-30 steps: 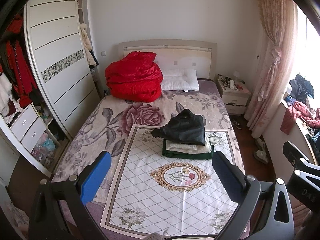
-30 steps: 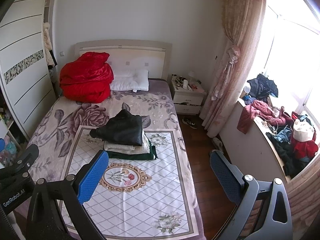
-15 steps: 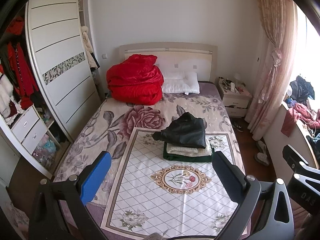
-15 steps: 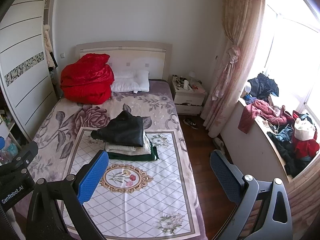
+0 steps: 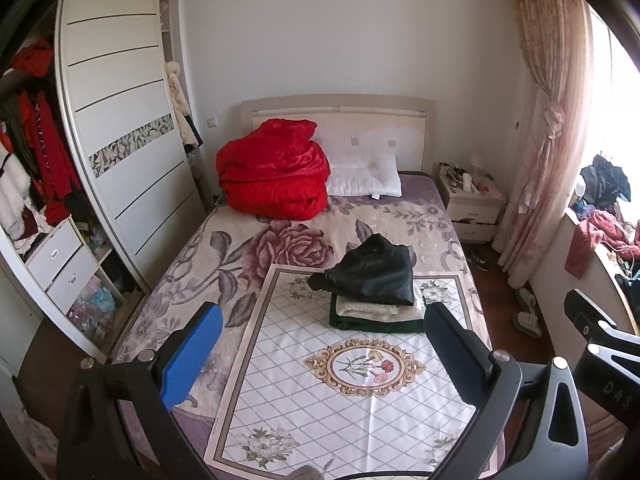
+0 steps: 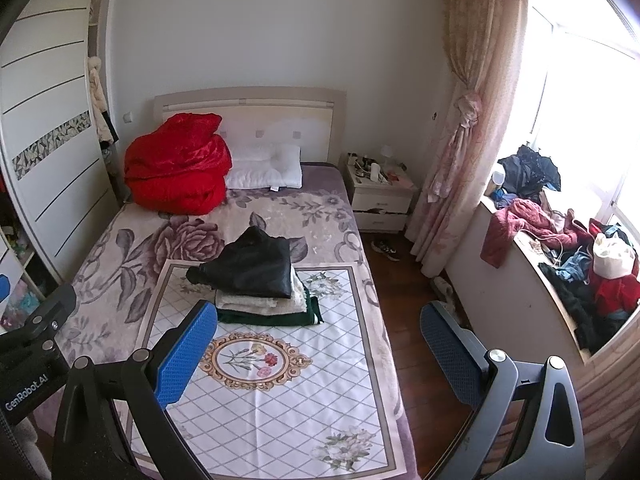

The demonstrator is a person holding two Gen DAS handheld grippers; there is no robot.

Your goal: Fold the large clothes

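A stack of folded clothes rests mid-bed on a white patterned mat: a black jacket on top, a cream garment under it, a dark green one at the bottom. My left gripper is open, held well above the bed's foot, nothing between its blue-padded fingers. My right gripper is open too, over the bed's right edge and the floor. Unfolded clothes are heaped on the window ledge at the right.
A red quilt and a white pillow lie by the headboard. A wardrobe stands left of the bed, a nightstand and a tied curtain on the right. Shoes sit on the wooden floor.
Both views have drifted slightly back and up from the bed, so the clothes stack sits a little lower in frame. Both grippers stay open and empty.
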